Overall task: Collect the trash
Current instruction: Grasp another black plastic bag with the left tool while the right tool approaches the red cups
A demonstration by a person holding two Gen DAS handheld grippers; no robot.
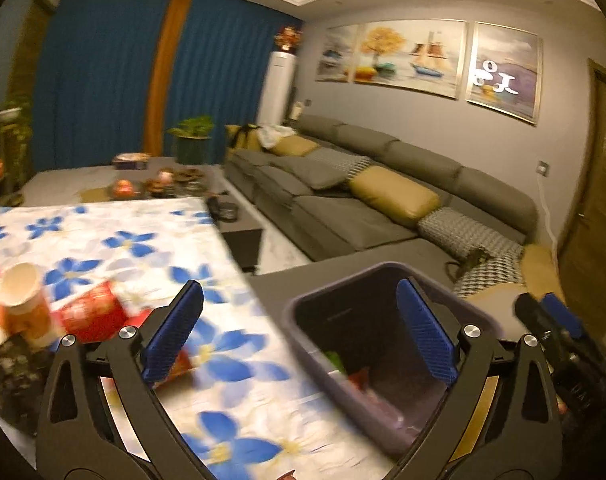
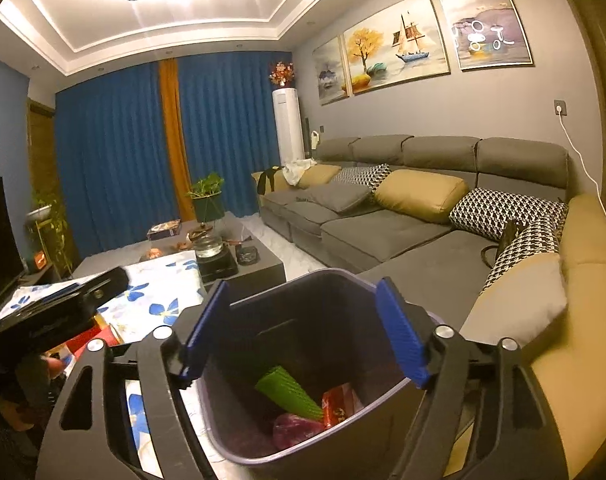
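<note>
Dark plastic bin [image 2: 303,320] stands upright beside the flowered bench [image 1: 115,240], its mouth facing up, holding a green ribbed wrapper [image 2: 289,394] lying aslant, red packets and a purple wad. Both the left gripper [image 1: 299,332] and right gripper [image 2: 303,336] hang released, jaws spread and empty above it. A paper cup [image 1: 23,300] lies tipped on the bench.

1. At my 12 o'clock, the plastic bin [image 2: 303,320] looks smooth and matt.
2. At 10 o'clock, the floral tablecloth [image 1: 143,240] looks like cloth.
3. My gripper pads [image 2: 403,332] are ribbed blue.
4. At 2 o'clock, the sofa [image 2: 383,228] is matt fabric.
</note>
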